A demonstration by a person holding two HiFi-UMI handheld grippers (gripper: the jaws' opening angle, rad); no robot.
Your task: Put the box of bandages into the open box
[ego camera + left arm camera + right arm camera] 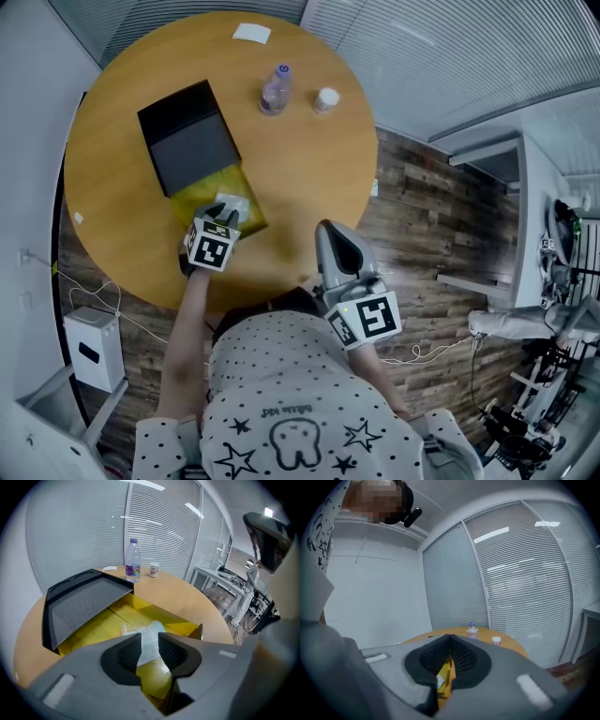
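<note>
The left gripper, jaws apart, points down into the open box. The bandage box lies inside the open box, straight ahead of the tips. The right gripper, jaws together, is farther from the open box.

place: office | evidence: slatted blinds, round table, wood-plank floor

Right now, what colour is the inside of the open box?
Yellow; the open box shows it best in the left gripper view.
</note>
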